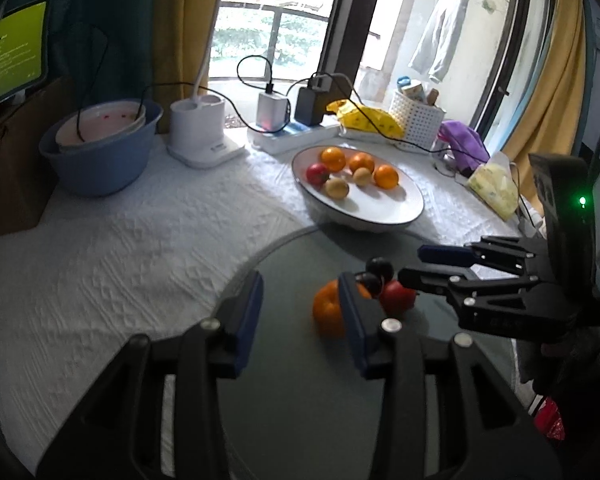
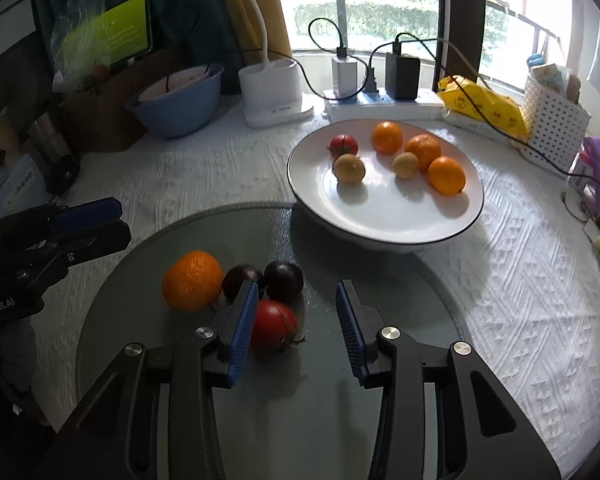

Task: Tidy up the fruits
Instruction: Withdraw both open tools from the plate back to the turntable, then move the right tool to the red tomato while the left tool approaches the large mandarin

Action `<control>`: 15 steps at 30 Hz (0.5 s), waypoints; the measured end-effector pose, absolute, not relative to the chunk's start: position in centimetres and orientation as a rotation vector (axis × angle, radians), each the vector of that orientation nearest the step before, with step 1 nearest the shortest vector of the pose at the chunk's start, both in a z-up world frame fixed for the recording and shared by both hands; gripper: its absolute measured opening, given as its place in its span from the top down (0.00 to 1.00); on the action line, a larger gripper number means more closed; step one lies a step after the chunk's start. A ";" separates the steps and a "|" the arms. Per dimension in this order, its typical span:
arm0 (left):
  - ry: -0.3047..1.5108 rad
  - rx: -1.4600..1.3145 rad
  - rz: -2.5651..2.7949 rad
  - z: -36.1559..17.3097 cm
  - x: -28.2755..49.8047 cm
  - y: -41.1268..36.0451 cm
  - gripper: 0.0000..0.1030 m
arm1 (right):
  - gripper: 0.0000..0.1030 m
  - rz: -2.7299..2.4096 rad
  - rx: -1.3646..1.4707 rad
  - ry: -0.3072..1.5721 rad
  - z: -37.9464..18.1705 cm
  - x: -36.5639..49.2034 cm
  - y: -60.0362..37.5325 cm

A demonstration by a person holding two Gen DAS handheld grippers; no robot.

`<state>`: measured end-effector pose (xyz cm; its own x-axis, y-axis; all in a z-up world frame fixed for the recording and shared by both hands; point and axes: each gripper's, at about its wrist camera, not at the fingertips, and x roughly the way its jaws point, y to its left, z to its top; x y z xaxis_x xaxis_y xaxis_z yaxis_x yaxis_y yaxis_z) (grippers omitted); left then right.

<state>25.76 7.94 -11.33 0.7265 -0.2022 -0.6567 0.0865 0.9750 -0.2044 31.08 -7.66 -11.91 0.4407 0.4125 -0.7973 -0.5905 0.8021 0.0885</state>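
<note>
The left gripper [image 1: 300,320] stands wide with nothing between its blue pads; its right finger hides part of the loose orange [image 1: 329,312] just ahead of it, so only that fruit's left half shows in the left wrist view. The right gripper [image 2: 296,330] is also spread wide and holds nothing: the red tomato [image 2: 274,326] lies between its fingers, tight against the left pad [image 2: 244,328], and whether they touch is hard to tell. That pad covers the lower edge of one of two dark plums [image 2: 242,280], the other plum [image 2: 284,280] just beyond the tomato. All four fruits rest on a grey glass disc [image 2: 300,400] on the counter [image 2: 520,280].

Ahead of both grippers, past the disc, a white plate [image 2: 400,220] holds three oranges [image 2: 446,176], a small tomato [image 2: 343,145] and two yellowish fruits [image 2: 349,168] too blurred to name. Far left of the plate a blue basin [image 2: 176,108] has a pink bowl nested in it, contents unclear. Far right, a white basket [image 2: 552,128] holds small packages cut off by the frame edge.
</note>
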 end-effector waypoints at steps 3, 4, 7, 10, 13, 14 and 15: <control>0.753 -0.174 -0.162 -11.8 25.7 7.8 0.58 | 0.58 0.641 -0.216 0.940 -12.4 30.9 -7.5; 0.758 -0.177 -0.161 -12.0 25.6 7.7 0.58 | 0.58 0.653 -0.208 0.944 -12.6 30.8 -7.4; 0.772 -0.184 -0.157 -12.4 25.6 7.5 0.55 | 0.57 0.676 -0.198 0.952 -12.9 30.7 -7.1; 0.776 -0.184 -0.155 -12.5 25.5 7.4 0.49 | 0.57 0.694 -0.191 0.964 -13.1 30.7 -6.8; 0.778 -0.188 -0.153 -12.5 25.6 7.4 0.49 | 0.57 0.713 -0.189 0.974 -13.4 30.5 -6.7; 0.779 -0.188 -0.154 -12.5 25.6 7.4 0.49 | 0.57 0.715 -0.183 0.978 -13.4 30.5 -6.6; 0.780 -0.187 -0.155 -12.5 25.7 7.3 0.49 | 0.57 0.715 -0.179 0.980 -13.5 30.5 -6.6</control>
